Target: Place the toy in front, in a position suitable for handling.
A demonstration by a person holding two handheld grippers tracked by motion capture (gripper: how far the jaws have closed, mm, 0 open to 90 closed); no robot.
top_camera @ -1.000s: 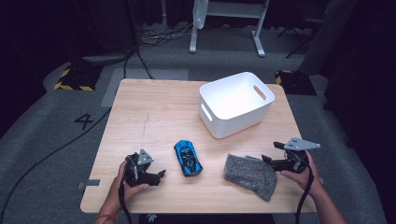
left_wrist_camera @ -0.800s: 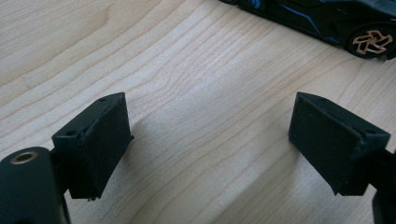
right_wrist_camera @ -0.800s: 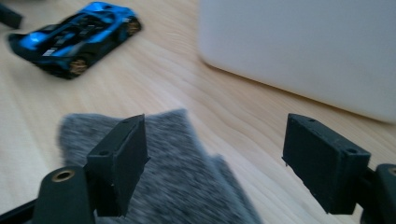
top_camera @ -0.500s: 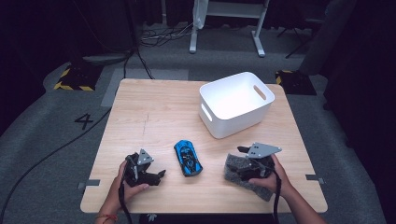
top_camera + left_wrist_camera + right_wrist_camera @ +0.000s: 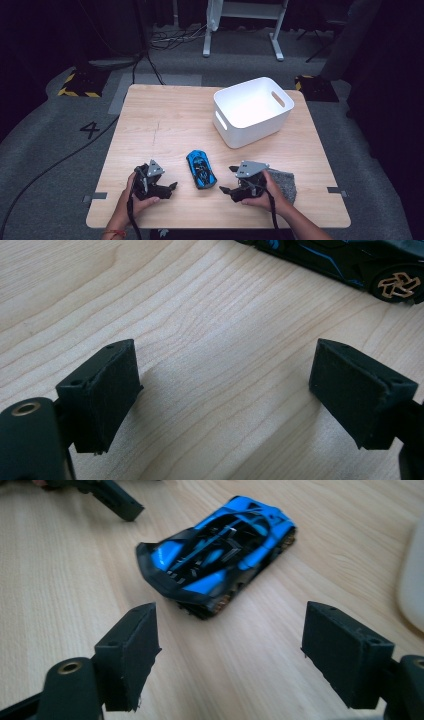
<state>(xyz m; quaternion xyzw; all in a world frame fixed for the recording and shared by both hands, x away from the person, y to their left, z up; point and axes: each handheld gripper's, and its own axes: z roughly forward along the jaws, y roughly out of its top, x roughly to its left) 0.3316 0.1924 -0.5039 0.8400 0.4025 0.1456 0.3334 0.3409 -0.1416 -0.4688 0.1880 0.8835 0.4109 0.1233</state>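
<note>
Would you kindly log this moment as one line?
right gripper: open, facing toy car | left gripper: open, empty | bin: empty

Wooden table (image 5: 165, 120), white bin (image 5: 251, 111), blue toy car (image 5: 201, 169), grey cloth (image 5: 284, 183)

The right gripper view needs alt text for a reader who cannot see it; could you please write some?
A blue and black toy car sits on a pale wooden table, just beyond the open right gripper, whose two black fingers rise from the bottom with nothing between them. The tip of the other gripper shows at top left, and a white edge at right.
</note>
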